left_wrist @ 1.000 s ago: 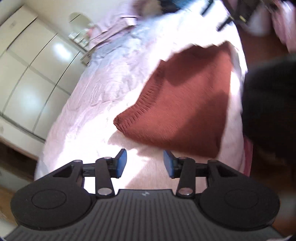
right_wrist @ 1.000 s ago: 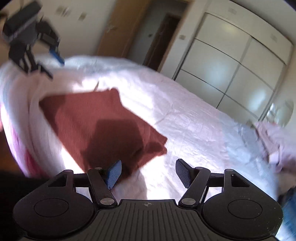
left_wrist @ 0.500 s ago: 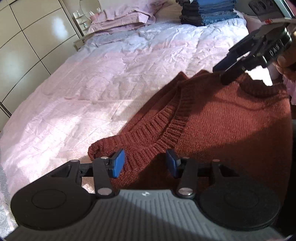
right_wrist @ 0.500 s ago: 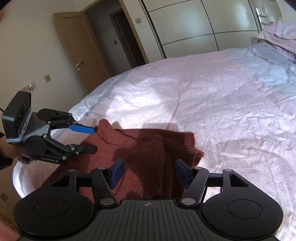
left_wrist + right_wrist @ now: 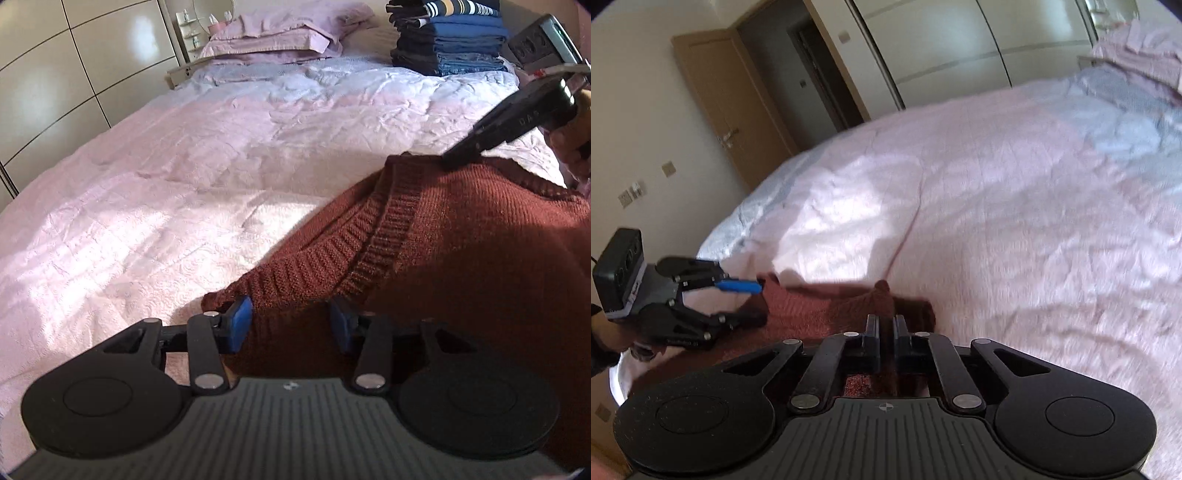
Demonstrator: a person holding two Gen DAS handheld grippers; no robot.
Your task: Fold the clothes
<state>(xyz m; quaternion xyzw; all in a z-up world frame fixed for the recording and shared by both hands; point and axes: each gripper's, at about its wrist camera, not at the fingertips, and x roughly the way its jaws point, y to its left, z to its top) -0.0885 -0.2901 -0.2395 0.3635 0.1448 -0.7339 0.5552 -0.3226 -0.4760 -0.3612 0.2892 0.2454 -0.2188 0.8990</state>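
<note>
the rust-red knitted sweater [image 5: 461,258] lies on the near right part of the bed [image 5: 184,184], its ribbed edge running diagonally from the near middle up toward the far right, the pink quilted cover spreading out bare to its left. the right tool [image 5: 885,325] is clenched on a raised fold of the sweater, its two fingers pressed together with the knit pinched between them; from the left wrist view the same tool [image 5: 461,157] bites the sweater's far edge at the upper right. the left tool [image 5: 291,321] sits at the sweater's near left corner with its blue pads [image 5: 240,321] spread apart, the knit lying between them, the left pad at the corner's edge; whether the pads press the fabric cannot be told. in the right wrist view it shows at the left, parted around the sweater's edge. far off on the bed stand pink pillows [image 5: 280,33] and a stack of folded dark clothes [image 5: 447,40]. white wardrobe doors [image 5: 74,74] line the left, and a wooden door [image 5: 731,103] stands beyond the bed.
</note>
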